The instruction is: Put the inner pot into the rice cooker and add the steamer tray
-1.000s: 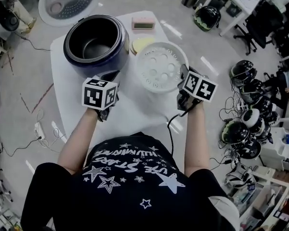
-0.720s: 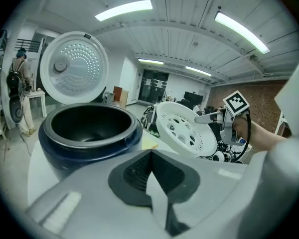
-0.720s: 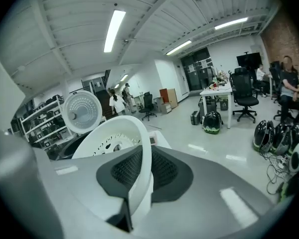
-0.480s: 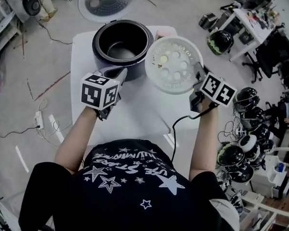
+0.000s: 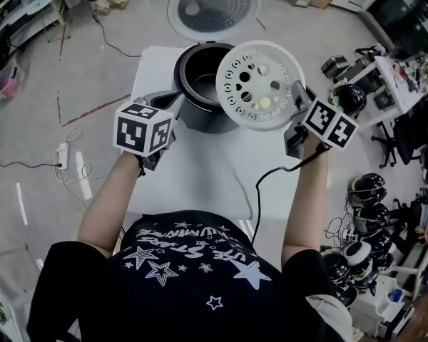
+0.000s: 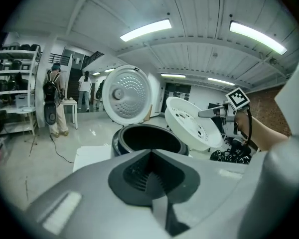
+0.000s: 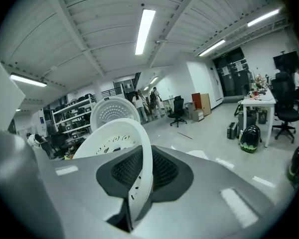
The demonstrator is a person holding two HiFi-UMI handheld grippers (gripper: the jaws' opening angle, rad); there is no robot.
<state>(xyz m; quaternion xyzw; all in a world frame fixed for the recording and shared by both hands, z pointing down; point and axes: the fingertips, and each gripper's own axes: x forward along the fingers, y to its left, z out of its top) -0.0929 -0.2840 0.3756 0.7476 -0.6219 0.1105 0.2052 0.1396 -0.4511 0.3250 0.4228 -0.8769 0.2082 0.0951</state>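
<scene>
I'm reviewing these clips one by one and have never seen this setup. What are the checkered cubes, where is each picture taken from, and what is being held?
There is no robot here. A person holds a two-jaw gripper in each hand, and each checkered cube is part of its gripper. The head view looks down from a camera on the person's head. The two gripper views come from cameras riding on the grippers and looking along their jaws. On the white table stands a rice cooker with its lid swung open. The right gripper is clamped on the rim of the white perforated steamer tray, which is held tilted in the air by the cooker. The left gripper is shut and empty, and points toward the cooker.
</scene>
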